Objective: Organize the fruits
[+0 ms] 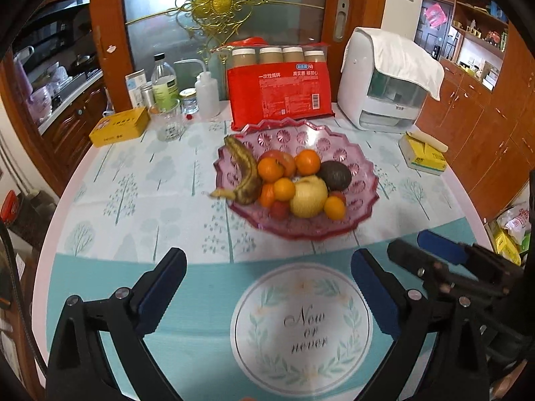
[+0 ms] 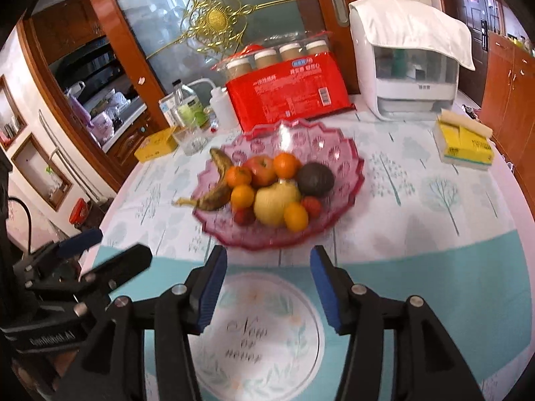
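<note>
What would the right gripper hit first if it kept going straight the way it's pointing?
Probably the near rim of the pink glass fruit bowl; the right gripper, jaws open and empty, points at it over bare tablecloth. Depth is unclear.

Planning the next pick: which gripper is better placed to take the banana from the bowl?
Left, probably. The banana lies on the bowl's left edge, on the left gripper's side, and its jaws stand wide and empty.

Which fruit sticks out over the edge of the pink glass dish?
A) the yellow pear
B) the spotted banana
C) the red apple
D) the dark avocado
B: the banana lies along the dish's left rim with its stem end poking past it; the other fruit sits inside.
</note>
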Tool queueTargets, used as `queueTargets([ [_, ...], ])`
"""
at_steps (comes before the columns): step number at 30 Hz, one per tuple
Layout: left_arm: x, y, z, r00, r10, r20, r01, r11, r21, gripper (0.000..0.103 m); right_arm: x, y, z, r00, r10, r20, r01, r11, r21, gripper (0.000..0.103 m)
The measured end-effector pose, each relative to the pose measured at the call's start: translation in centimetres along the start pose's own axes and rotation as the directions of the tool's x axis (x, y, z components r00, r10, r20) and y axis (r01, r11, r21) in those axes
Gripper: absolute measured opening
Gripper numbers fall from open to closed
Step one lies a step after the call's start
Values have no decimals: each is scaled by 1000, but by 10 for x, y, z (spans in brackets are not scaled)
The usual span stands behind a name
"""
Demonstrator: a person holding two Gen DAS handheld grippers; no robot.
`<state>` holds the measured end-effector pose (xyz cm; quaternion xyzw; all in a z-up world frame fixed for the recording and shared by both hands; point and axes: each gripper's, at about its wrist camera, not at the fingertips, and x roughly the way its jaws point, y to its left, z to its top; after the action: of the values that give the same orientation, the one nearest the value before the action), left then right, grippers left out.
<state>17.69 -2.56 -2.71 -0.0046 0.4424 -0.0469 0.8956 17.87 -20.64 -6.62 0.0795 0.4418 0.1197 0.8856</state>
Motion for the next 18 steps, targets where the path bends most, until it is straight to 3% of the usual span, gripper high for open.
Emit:
queueTargets([
  [4,-22,0,-24,1000,-6,-21,5,1000,-28,98,-22,8,-28,1000,-14,-16,14,1000,1,56],
  [9,-49,-1,-57,998,36,-44,-38,998,-46,98,-49,21,-58,998,-40,-47,39,999,-34,57],
  [18,-85,-5,-93,994,88,-58,-91,995,-50,98,-86,29,-79,996,-36,-83,36,999,-4,57],
])
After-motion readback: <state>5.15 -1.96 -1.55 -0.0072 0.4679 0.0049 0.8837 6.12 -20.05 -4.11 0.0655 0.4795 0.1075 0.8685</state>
